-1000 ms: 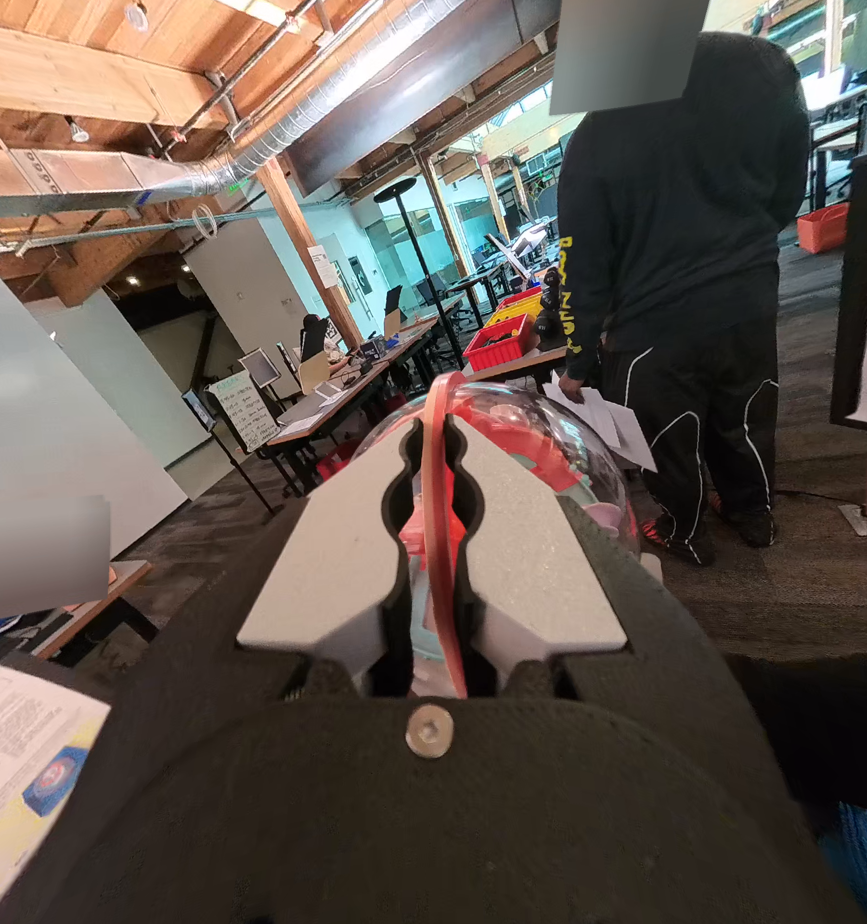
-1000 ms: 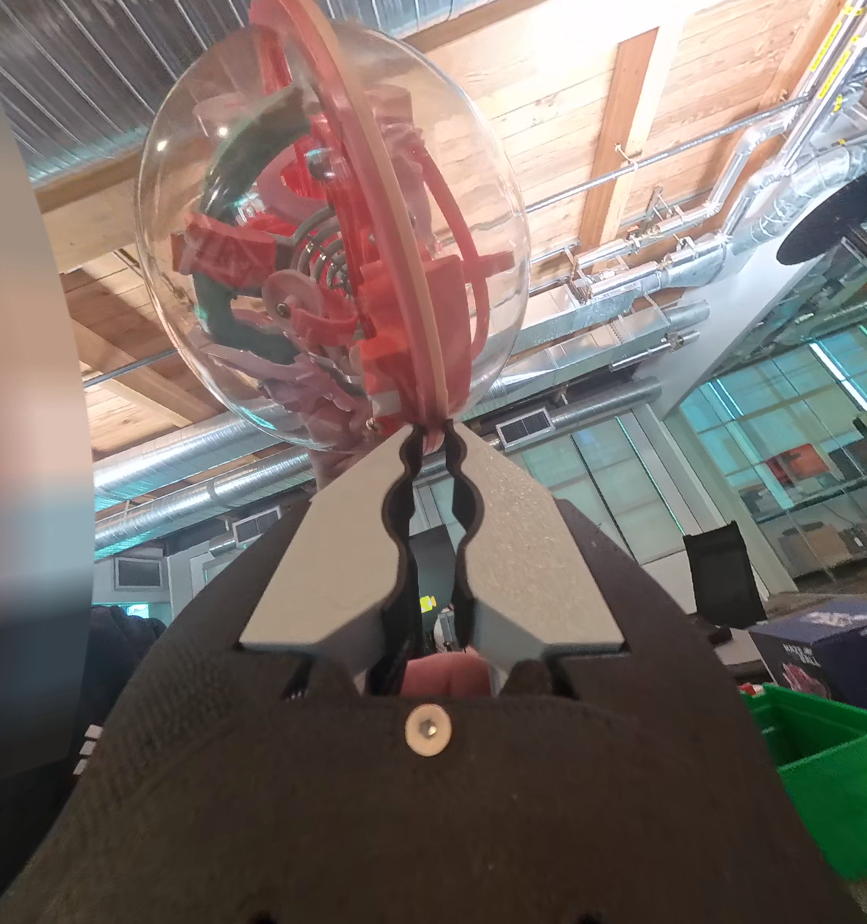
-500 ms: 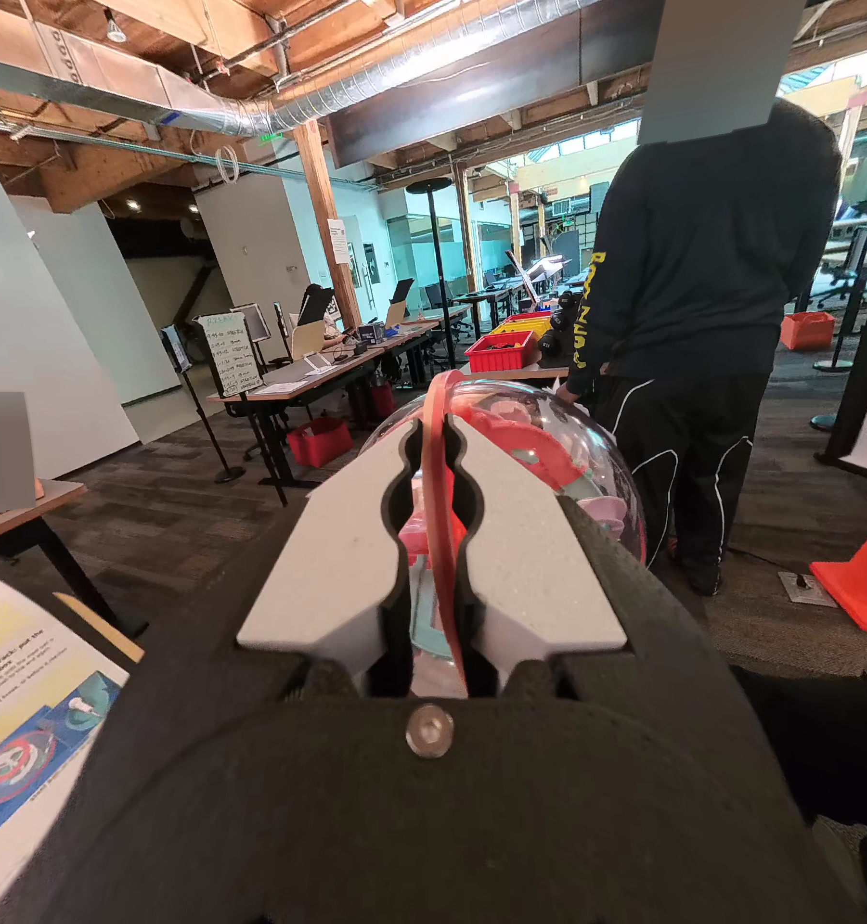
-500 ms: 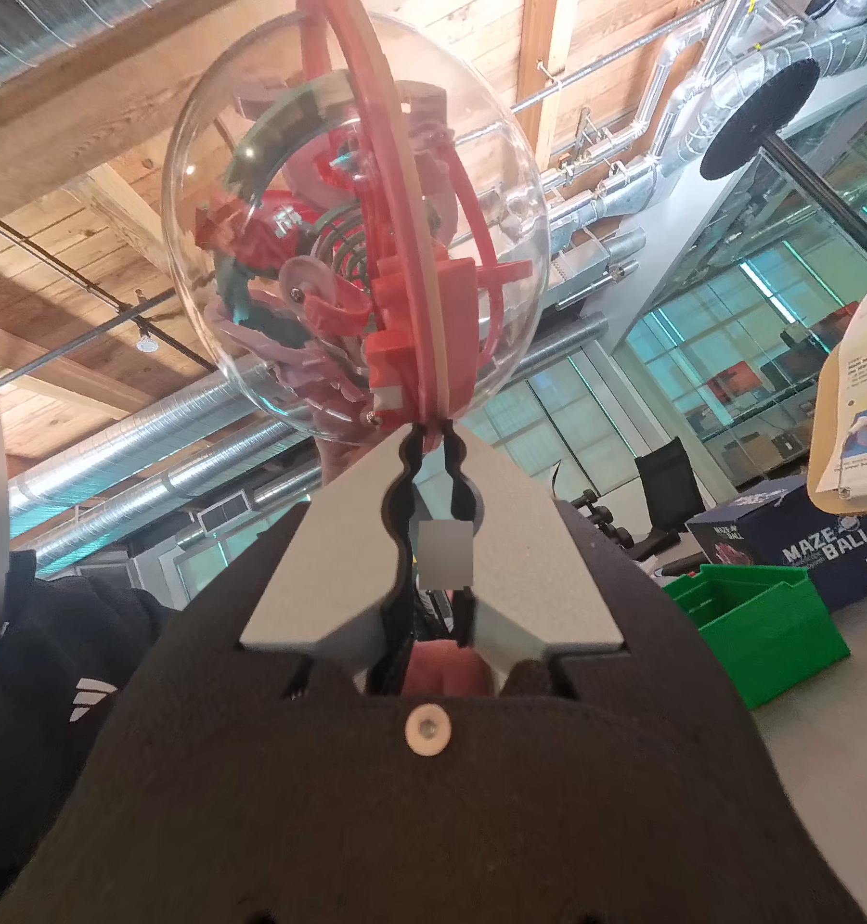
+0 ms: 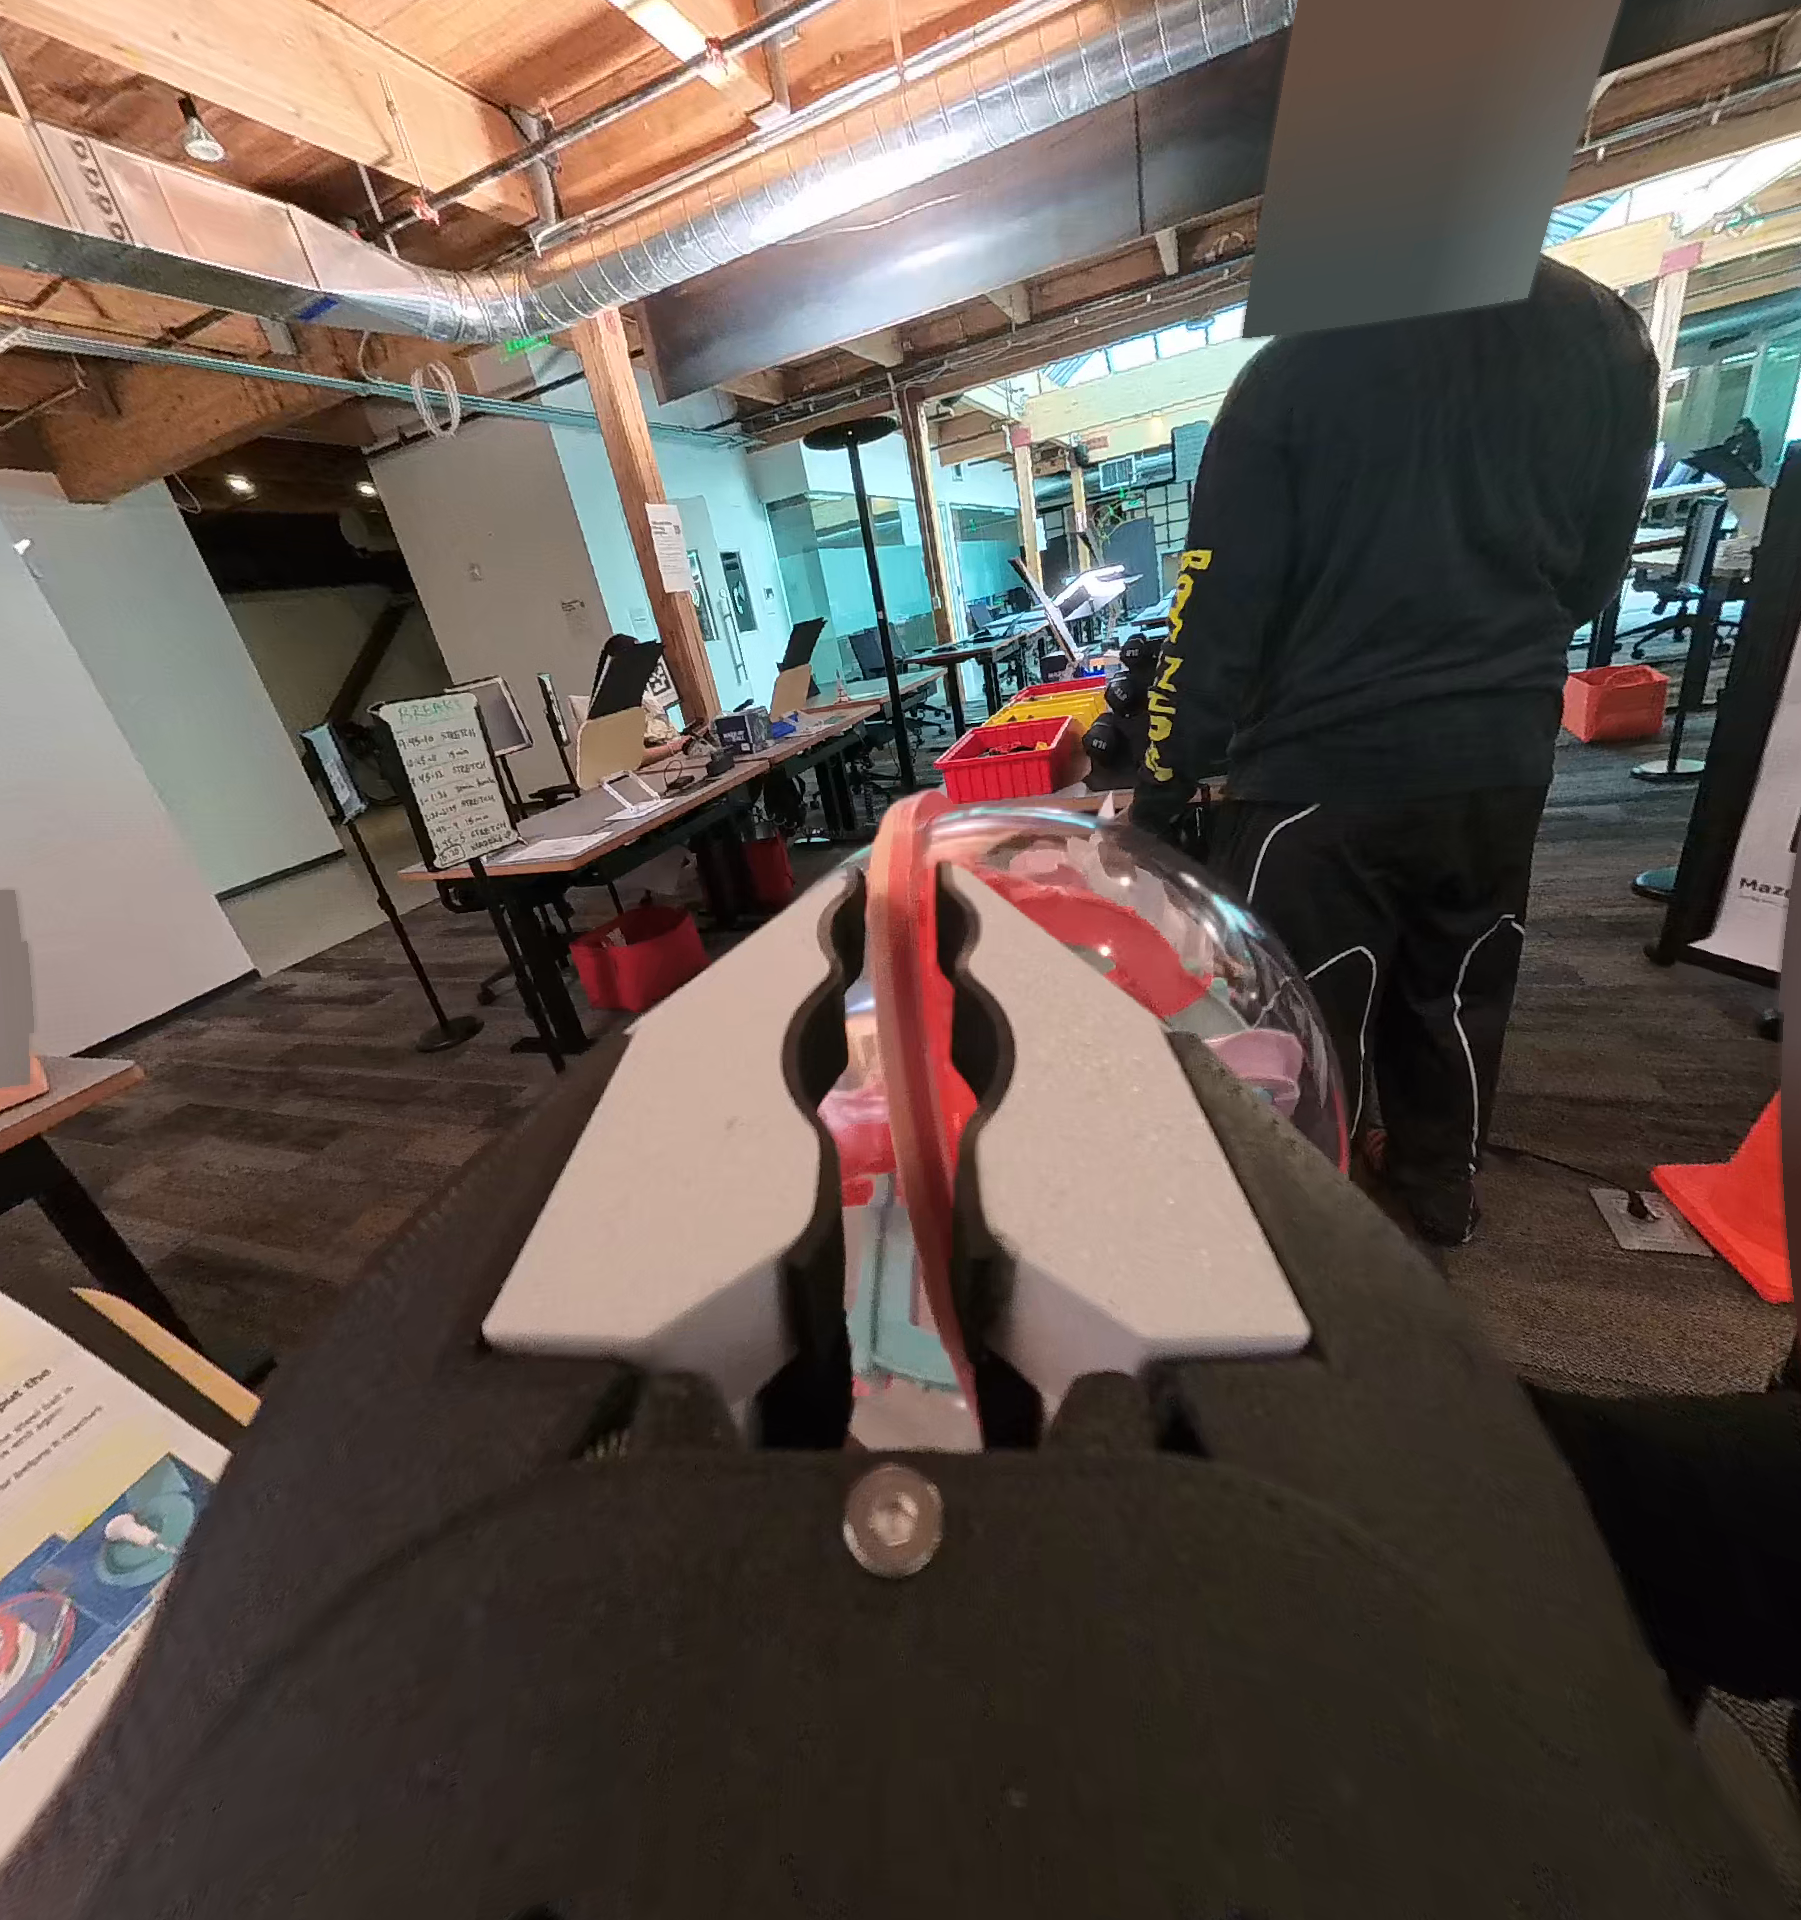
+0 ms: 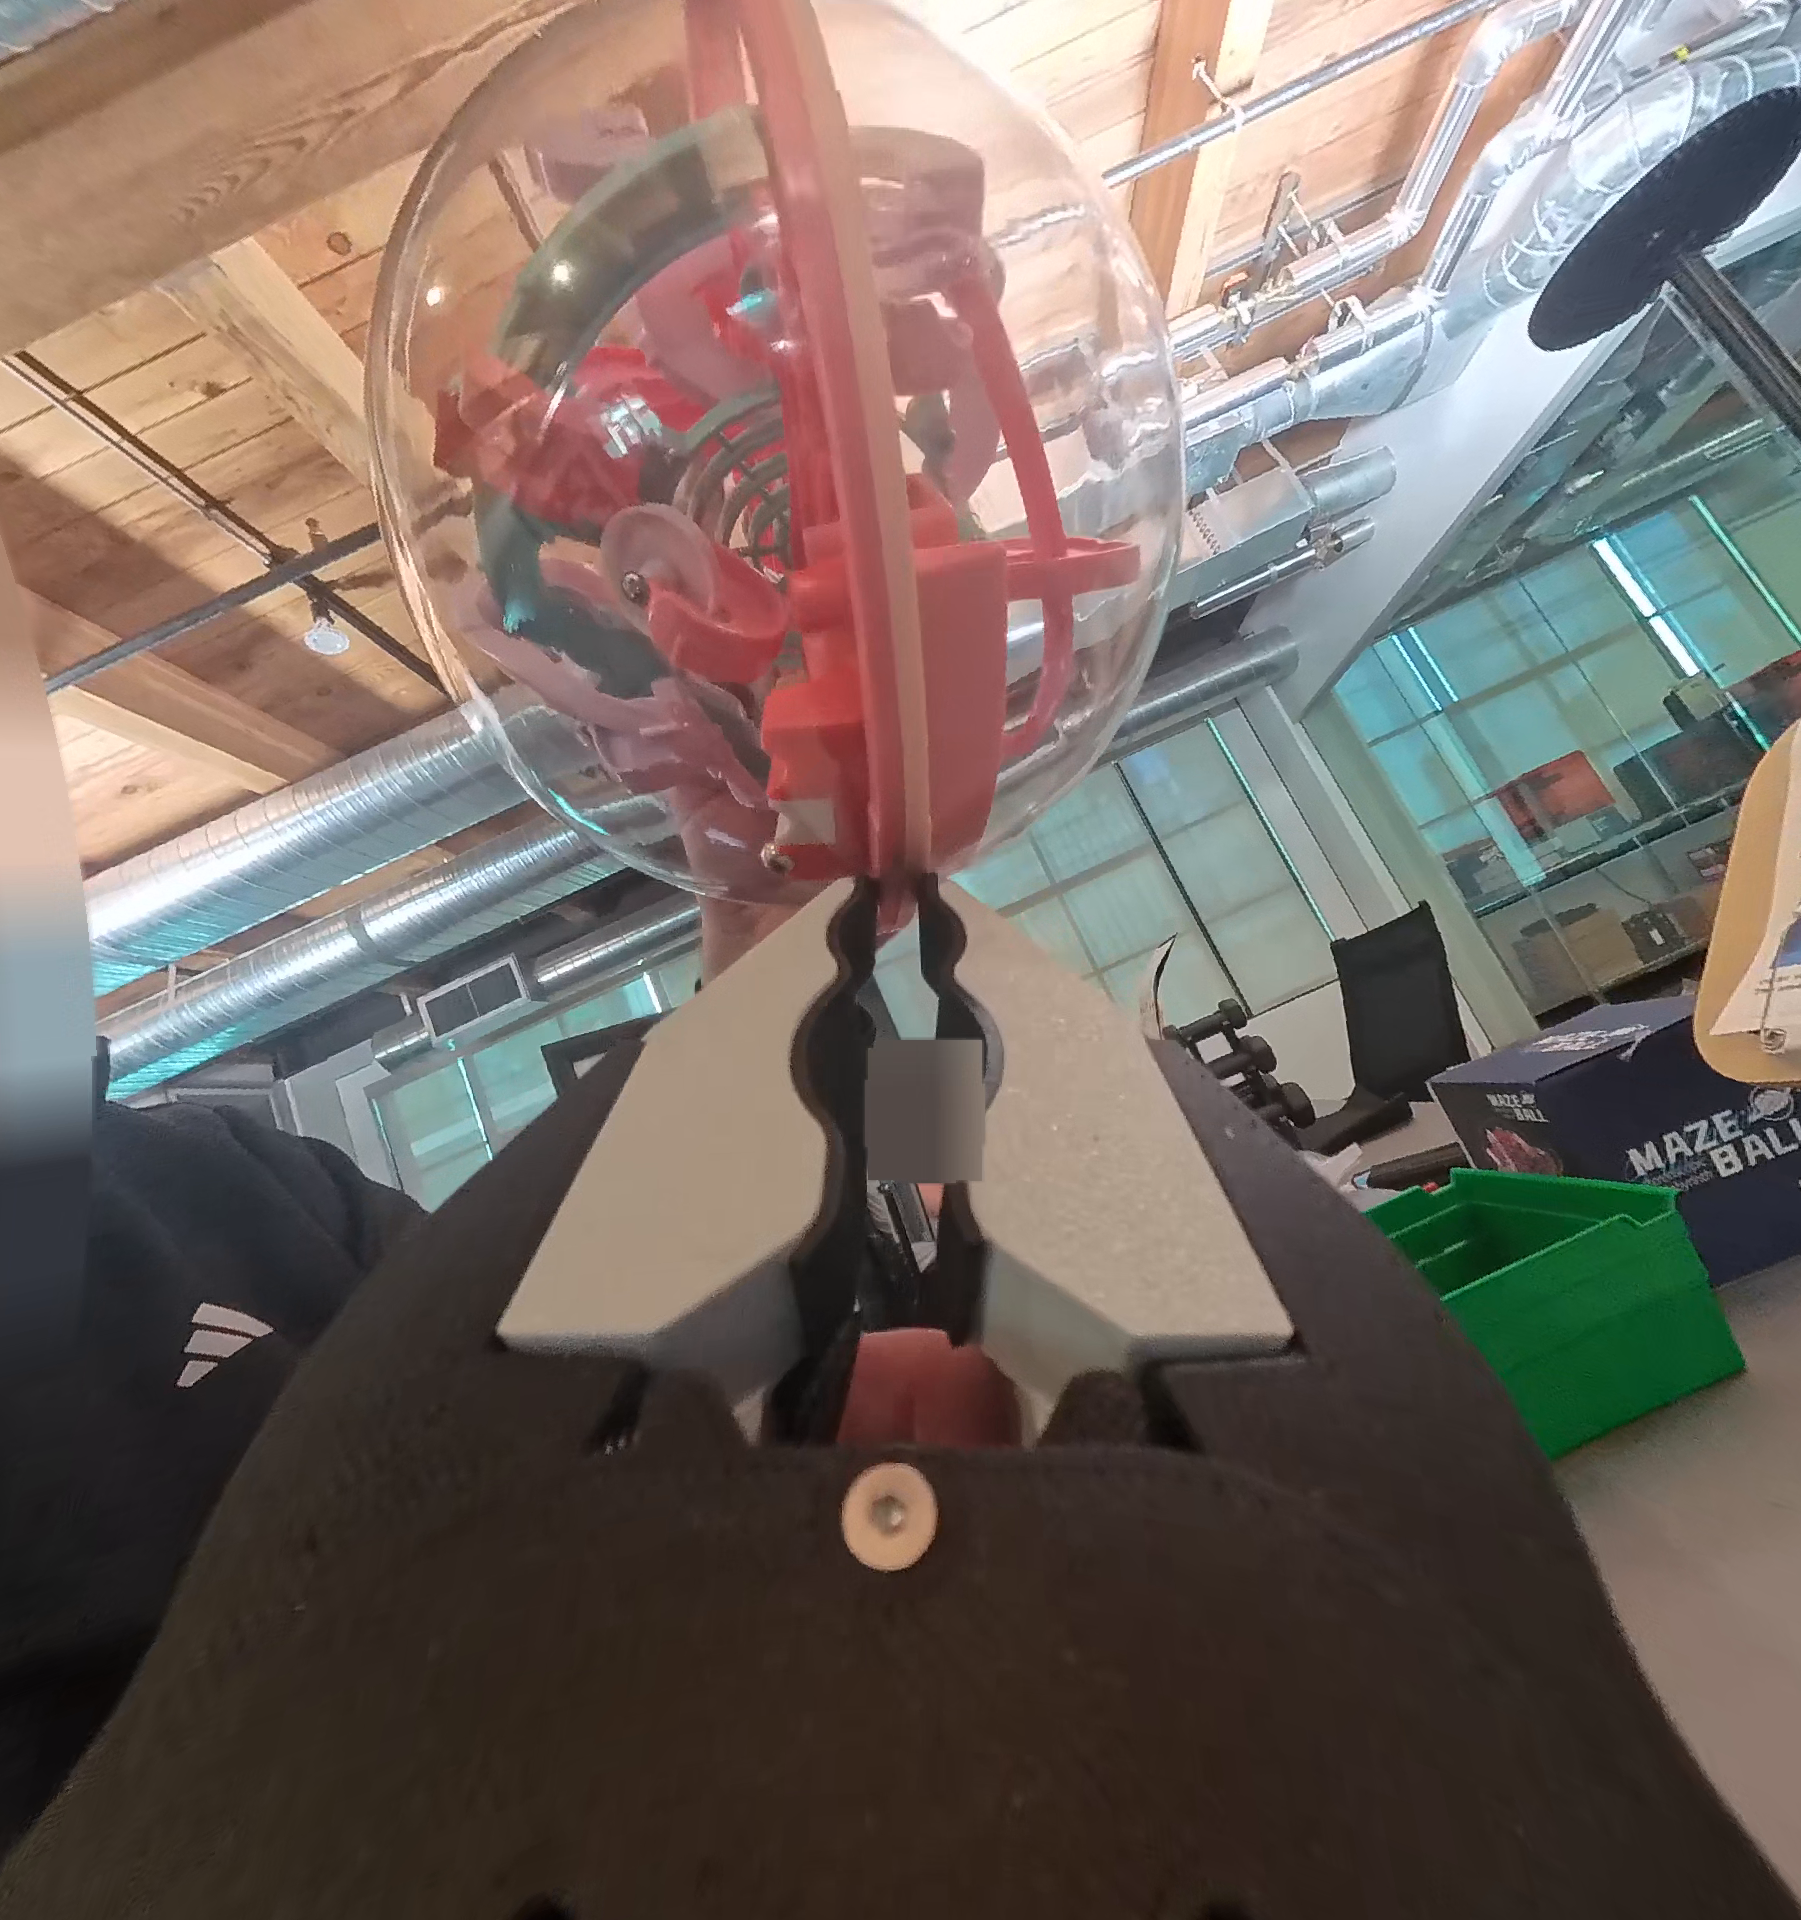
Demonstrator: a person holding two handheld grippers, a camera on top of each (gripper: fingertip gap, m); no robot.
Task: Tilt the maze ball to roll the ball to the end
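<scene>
Right wrist view, R hand-held gripper (image 6: 894, 896) pinching maze ball (image 6: 771, 457) red rim

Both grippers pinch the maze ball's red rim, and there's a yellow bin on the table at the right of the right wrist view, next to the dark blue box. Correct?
Not quite: the bin is green, not yellow, as the right wrist view shows. The rest holds: the right gripper and left gripper each pinch the maze ball by its red rim, and the bin sits beside the dark blue box.
</scene>
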